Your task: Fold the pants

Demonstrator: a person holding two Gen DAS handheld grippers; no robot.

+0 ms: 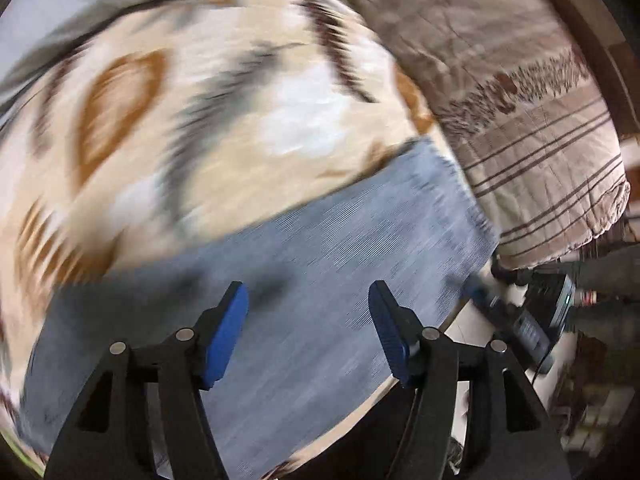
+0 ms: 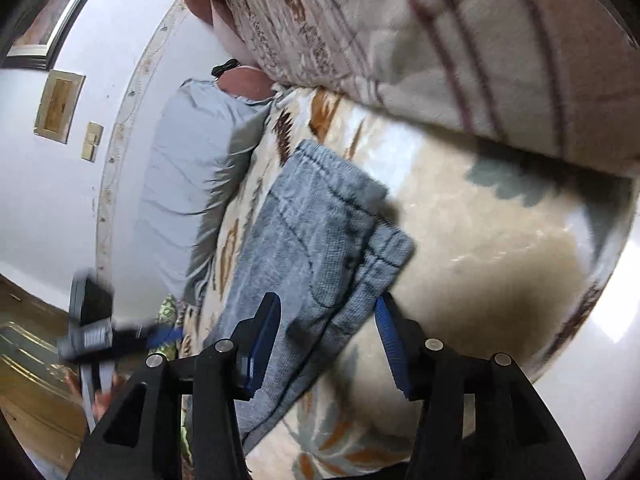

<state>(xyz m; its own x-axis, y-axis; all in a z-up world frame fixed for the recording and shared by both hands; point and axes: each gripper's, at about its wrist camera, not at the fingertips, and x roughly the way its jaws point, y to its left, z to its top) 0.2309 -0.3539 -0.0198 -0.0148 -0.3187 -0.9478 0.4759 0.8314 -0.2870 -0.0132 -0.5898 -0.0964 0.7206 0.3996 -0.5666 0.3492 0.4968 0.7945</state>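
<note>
Lying near blanket (image 2: 480,240) edge, pants (image 2: 320,232) between gaping claws.

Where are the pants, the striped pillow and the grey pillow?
pants (image 2: 320,240): right wrist view, middle of the fabric.
striped pillow (image 1: 540,160): left wrist view, its striped face.
grey pillow (image 2: 188,160): right wrist view, its middle.

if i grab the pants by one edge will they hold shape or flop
The grey pants will likely flop: the soft knit already lies in draped layers on the patterned blanket. They look light, so a pinch should lift them. Both grippers, left and right, are open.
</note>
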